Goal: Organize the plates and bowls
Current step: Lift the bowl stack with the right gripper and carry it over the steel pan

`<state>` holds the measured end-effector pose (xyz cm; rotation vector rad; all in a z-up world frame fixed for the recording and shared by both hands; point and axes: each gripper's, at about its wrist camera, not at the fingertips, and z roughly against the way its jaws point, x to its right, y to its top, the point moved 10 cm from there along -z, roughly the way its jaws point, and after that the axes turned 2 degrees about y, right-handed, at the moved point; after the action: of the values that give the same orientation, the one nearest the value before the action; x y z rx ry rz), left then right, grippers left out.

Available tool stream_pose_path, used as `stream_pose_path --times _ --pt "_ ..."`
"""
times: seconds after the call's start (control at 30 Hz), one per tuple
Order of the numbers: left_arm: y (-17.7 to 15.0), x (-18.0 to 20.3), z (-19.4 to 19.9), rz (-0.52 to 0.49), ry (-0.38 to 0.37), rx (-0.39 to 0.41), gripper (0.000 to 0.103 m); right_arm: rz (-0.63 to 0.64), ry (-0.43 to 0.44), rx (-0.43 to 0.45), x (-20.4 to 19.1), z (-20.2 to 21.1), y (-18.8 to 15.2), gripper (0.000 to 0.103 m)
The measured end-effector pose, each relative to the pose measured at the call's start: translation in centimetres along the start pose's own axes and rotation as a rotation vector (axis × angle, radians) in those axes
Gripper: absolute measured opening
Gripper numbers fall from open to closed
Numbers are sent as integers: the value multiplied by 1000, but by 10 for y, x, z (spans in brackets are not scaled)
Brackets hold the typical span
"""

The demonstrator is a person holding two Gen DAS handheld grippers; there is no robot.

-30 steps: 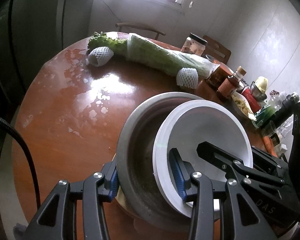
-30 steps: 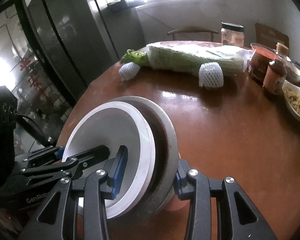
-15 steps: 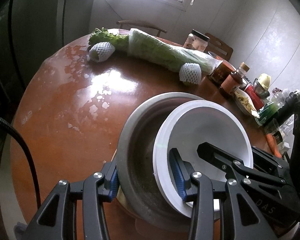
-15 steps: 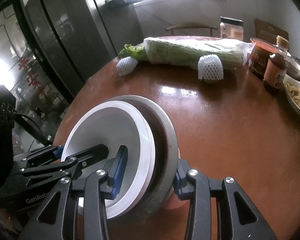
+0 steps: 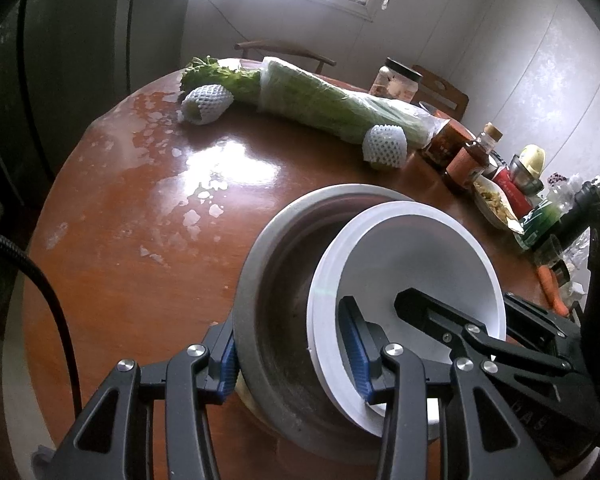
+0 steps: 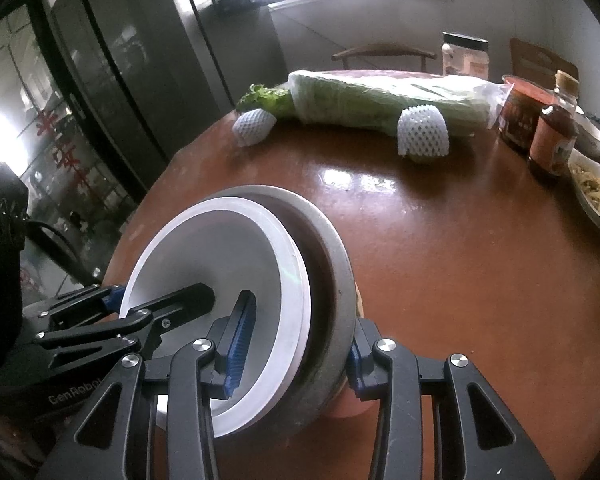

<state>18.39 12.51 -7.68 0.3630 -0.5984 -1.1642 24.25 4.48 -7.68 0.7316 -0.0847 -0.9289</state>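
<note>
A white bowl [image 5: 412, 264] sits nested in a larger grey bowl [image 5: 276, 280], tilted and held above the round brown table [image 5: 140, 220]. My left gripper [image 5: 292, 348] is shut on the near rims of the stack, one finger outside the grey bowl, one inside the white bowl. My right gripper [image 6: 296, 344] is shut on the stack from the opposite side; the white bowl [image 6: 216, 264] and grey bowl [image 6: 328, 256] show there. Each gripper's black frame shows in the other's view. Something tan shows under the grey bowl; I cannot tell what.
At the table's far side lie a bagged cabbage [image 5: 332, 100] and two fruits in white foam nets [image 5: 206, 102] [image 5: 384, 148]. Jars, sauce bottles [image 5: 468, 156] and a dish of food [image 6: 596, 196] crowd the right. A fridge [image 6: 120, 60] stands left.
Both grippers and the bowl stack have drifted a little forward over the table; the grip on the bowls is unchanged.
</note>
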Motion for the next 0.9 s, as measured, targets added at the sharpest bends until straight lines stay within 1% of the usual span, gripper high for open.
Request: stream_pose_path --times 0.27,0.9 --pt "-1 -3 -1 -9 19 -1 44 13 -14 -3 -1 -1 -1 42" --pt "-2 -6 -1 -7 17 -6 44 33 -47 3 -2 -2 -2 42"
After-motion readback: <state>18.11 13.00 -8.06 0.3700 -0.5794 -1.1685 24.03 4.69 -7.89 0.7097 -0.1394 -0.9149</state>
